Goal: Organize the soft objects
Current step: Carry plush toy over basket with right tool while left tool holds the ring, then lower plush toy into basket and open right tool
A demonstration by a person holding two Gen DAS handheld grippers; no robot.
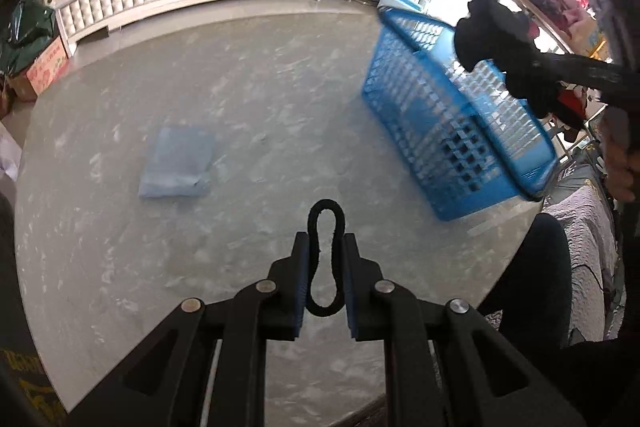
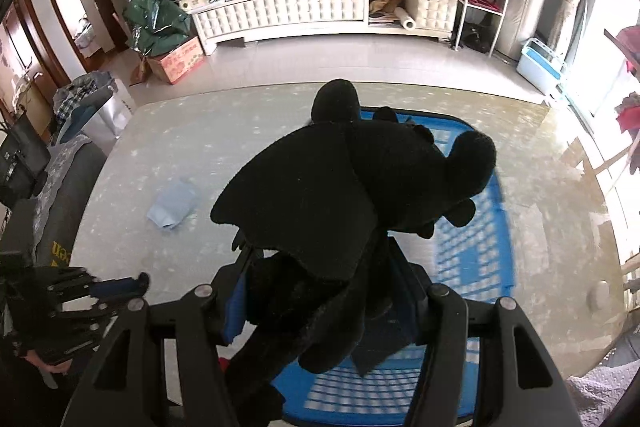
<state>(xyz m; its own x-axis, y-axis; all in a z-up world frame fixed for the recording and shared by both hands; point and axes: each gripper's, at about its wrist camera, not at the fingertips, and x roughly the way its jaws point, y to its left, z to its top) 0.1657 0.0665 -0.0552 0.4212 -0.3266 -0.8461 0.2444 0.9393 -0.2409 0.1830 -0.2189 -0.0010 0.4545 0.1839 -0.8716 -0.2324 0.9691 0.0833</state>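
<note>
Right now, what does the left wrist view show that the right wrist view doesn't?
Only the left wrist view: the thin black loop pinched in the left tool, and the basket's outer side wall.

Only the right wrist view: the black plush toy close up in the right tool, hanging over the basket's open top.

Both: the blue basket, the folded light-blue cloth, the marble table.

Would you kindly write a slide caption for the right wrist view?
Right gripper holds a black plush toy above the blue basket on the marble table.
</note>
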